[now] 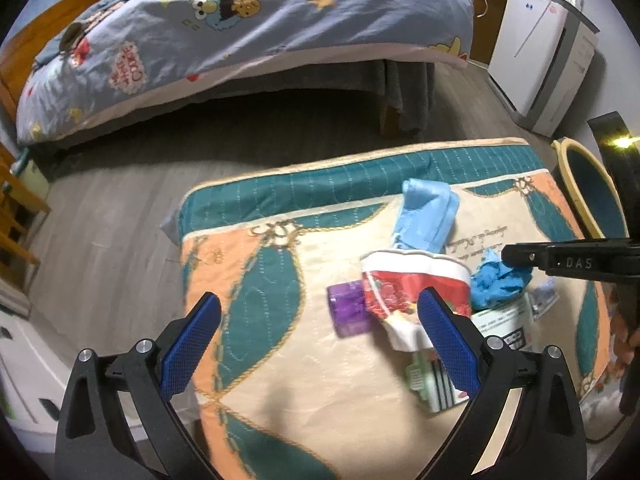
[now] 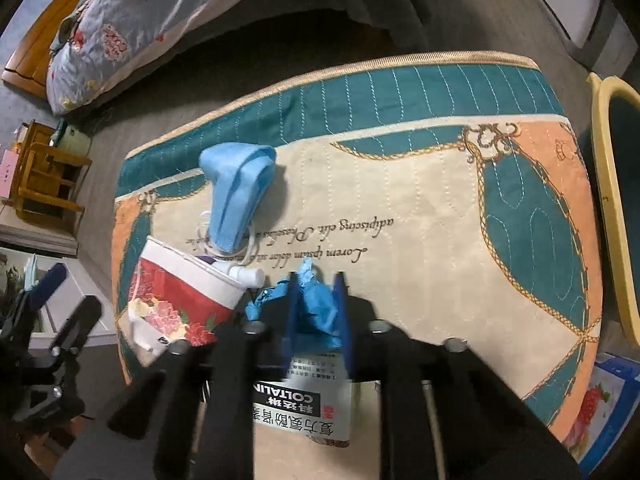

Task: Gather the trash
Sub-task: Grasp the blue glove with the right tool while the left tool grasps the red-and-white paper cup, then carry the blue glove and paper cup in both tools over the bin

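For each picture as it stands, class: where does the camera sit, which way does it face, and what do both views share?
Left wrist: on the left gripper, facing steeply down at the quilted mat; its open blue fingers show.
Right wrist: on the right gripper, facing down; its fingers pinch the crumpled blue glove.
Shared: mat, glove, blue face mask, red paper cup, medicine box, bed.

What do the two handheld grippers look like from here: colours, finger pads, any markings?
Left gripper: black angular frame, silver bolts, blue mesh-textured pads. Right gripper: same black frame, silver bolts and blue fingers; the left view shows white lettering "DAS" on its side. No cables or sleeves show.
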`<state>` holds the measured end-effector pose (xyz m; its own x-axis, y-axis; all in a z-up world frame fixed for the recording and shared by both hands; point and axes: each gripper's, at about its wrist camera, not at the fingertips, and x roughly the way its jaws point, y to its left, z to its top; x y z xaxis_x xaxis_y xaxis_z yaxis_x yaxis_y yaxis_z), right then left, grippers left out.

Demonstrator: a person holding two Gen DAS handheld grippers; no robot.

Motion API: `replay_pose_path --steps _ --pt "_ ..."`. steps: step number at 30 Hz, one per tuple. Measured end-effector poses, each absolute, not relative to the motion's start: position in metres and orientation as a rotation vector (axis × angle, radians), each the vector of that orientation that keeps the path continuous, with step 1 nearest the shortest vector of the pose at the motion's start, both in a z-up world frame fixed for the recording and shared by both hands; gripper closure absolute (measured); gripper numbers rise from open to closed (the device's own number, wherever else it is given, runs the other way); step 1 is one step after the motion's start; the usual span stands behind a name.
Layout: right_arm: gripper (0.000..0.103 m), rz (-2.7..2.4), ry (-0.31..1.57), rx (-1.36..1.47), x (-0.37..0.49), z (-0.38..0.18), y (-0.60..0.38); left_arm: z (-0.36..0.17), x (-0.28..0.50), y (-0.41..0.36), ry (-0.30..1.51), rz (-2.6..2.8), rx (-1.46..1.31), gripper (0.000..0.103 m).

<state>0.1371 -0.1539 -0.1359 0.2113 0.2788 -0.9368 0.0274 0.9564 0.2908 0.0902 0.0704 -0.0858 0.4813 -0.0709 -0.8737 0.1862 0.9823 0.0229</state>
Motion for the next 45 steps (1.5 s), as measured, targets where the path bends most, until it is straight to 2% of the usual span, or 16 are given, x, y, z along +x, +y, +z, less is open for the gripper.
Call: replay_pose_path --steps 5,9,13,15,18,26,45 --pt "0.091 0.188 1.323 0.262 0.135 -0.127 -0.157 -0.096 0.092 0.059 1.103 -0.207 0.066 0.01" --pt "0.091 0.188 1.334 0.255 0.133 -0.129 -0.159 -0.108 0.095 0.048 1.165 -0.266 0.006 0.038" --pt "0.091 0.191 1.337 0.254 0.133 -0.13 -0.16 -0.12 0.095 0.04 1.212 -0.29 -0.012 0.047" --pt "0.091 0.193 1.341 0.254 0.135 -0.13 -0.161 -0.122 0.097 0.04 1.222 -0.302 -0.032 0.066" --pt "0.091 0.201 1.344 0.256 0.136 -0.13 -0.163 -0.119 0.098 0.037 1.213 -0.324 -0.046 0.083" --pt "0.091 0.194 1.328 0.274 0.137 -0.124 -0.171 -0.092 0.097 0.025 1.137 -0.363 -0.023 0.086" --pt "0.091 0.125 1.117 0.265 0.12 -0.047 -0.234 -0.029 0.093 -0.025 0.912 -0.358 0.104 0.086"
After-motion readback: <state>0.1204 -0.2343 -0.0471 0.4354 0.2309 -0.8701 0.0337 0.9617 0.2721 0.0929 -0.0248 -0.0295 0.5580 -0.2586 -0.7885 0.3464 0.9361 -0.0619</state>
